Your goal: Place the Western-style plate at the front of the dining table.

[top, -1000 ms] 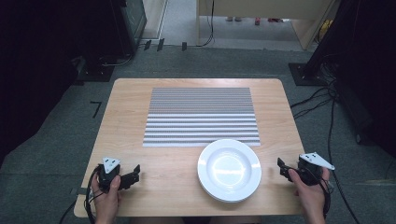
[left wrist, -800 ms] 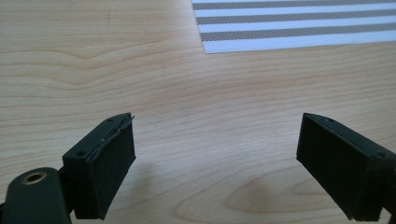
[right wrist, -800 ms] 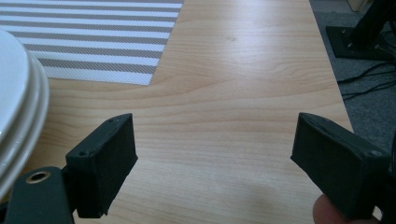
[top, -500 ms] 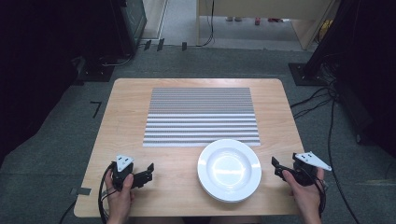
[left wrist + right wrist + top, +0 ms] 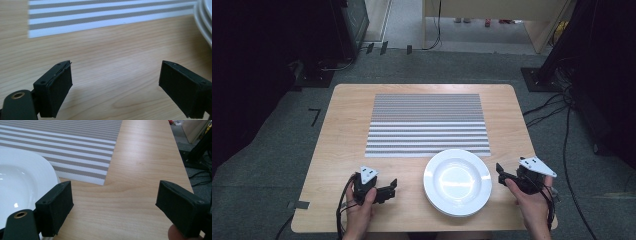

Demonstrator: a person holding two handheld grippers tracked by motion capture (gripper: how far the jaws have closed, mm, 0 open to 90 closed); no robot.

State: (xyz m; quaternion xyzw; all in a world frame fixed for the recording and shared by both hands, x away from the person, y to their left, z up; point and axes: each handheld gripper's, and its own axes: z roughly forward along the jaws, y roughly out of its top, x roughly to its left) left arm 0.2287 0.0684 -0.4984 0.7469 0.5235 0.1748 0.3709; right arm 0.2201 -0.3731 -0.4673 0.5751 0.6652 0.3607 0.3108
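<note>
Moved since a second ago: left tongs [image 5: 393,186], now further in from the tabletop's [image 5: 347,130] left edge toward the white plates [image 5: 457,181]; right tongs [image 5: 499,171], slightly closer to them. Both tongs: jaws wide apart, nothing held. Plates: stacked on the near tabletop, between the two tongs, far rim overlapping the striped placemat [image 5: 428,124]. Placemat: flat, centre of tabletop.

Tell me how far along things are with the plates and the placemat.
Early. Done: the striped placemat lies flat on the table. In hand: nothing; the left tongs and right tongs are open, flanking the stacked white plates. Left: the plates haven't been gripped or moved; they barely overlap the mat's near edge.
</note>
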